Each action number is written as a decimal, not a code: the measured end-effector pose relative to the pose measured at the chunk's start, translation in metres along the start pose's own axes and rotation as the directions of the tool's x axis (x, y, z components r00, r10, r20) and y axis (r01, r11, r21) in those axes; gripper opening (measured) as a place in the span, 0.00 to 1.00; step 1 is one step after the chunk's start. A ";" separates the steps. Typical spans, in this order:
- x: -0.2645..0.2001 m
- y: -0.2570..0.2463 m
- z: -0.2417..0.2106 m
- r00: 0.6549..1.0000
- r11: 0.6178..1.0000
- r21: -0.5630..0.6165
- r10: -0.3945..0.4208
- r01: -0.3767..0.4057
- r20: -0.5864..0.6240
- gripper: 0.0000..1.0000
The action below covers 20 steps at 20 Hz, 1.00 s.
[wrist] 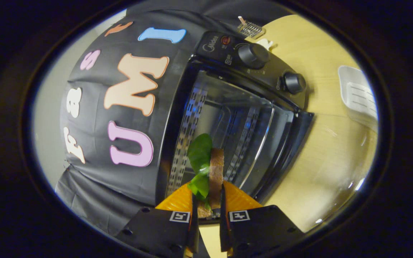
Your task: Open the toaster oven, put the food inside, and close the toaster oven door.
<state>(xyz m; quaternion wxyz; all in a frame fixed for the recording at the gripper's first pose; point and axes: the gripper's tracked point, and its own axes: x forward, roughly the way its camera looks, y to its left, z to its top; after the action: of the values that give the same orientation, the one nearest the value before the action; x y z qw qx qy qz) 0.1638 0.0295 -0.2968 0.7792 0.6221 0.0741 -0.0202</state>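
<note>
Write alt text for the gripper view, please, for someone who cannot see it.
The hand-held gripper pinches a sandwich with a green leaf between its fingers, just ahead of an open toaster oven. The oven stands on a wooden table; a white tray lies beyond.

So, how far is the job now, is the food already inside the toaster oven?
Not yet. Done: the toaster oven stands open, its door swung away and the cavity showing. In hand: the gripper is shut on a sandwich with a green leaf, held just ahead of the opening. Left: place the sandwich inside, release it and close the door.
</note>
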 end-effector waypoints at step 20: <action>-0.004 -0.038 0.067 0.939 0.730 -0.592 -0.236 0.340 0.249 0.92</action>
<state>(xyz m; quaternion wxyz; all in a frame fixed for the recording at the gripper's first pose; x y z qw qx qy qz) 0.1608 -0.0446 -0.3182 0.9318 0.3043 0.1107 -0.1641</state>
